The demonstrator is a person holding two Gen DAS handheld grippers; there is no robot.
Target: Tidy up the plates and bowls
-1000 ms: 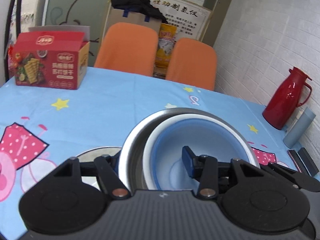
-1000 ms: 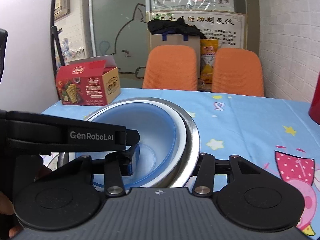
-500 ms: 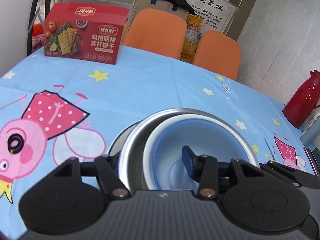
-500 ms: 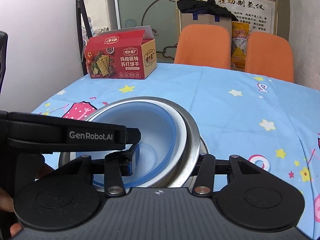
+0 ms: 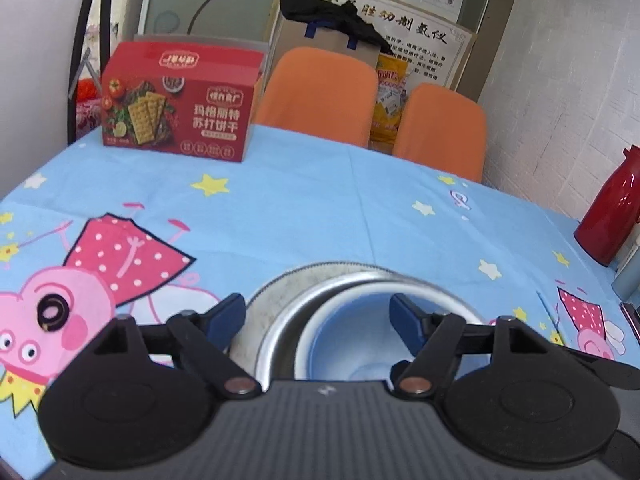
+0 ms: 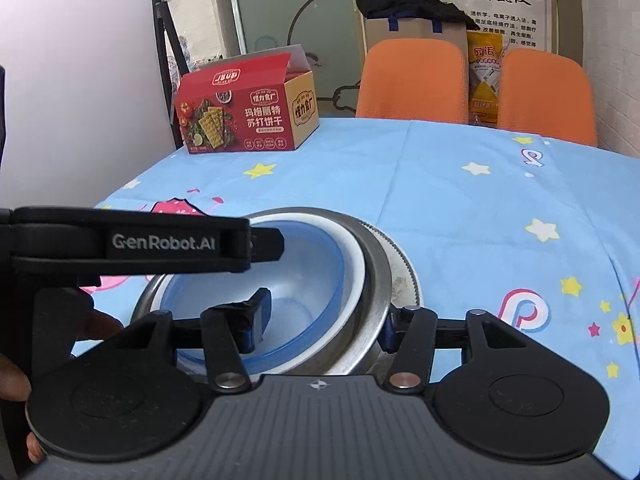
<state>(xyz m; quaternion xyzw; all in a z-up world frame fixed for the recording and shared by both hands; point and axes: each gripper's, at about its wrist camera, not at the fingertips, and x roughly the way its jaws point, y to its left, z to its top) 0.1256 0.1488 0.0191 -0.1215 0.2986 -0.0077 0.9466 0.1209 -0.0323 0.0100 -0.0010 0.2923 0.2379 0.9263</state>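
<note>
The nested stack, a blue-lined white plastic bowl (image 6: 304, 280) inside a shiny steel bowl (image 6: 374, 280) on a ridged steel plate (image 6: 406, 276), sits on the tabletop (image 6: 460, 200) directly below both grippers. It looks rigid, smooth and slippery, so the rims are the place to grip. The left gripper (image 5: 318, 314) and right gripper (image 6: 324, 316) have just spread wide, straddling the rims without pinching. Open cloth lies toward 12 o'clock, the red cracker box (image 6: 246, 112) at 11

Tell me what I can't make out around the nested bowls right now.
- Steel bowl: near rim hidden by the gripper body in both wrist views.
- Plate underneath: only a rim sliver shows; bowls cover it.
- Blue bowl: the other gripper's strap hides its far left edge in the right view.
- Red jug: cut off, left view.
</note>
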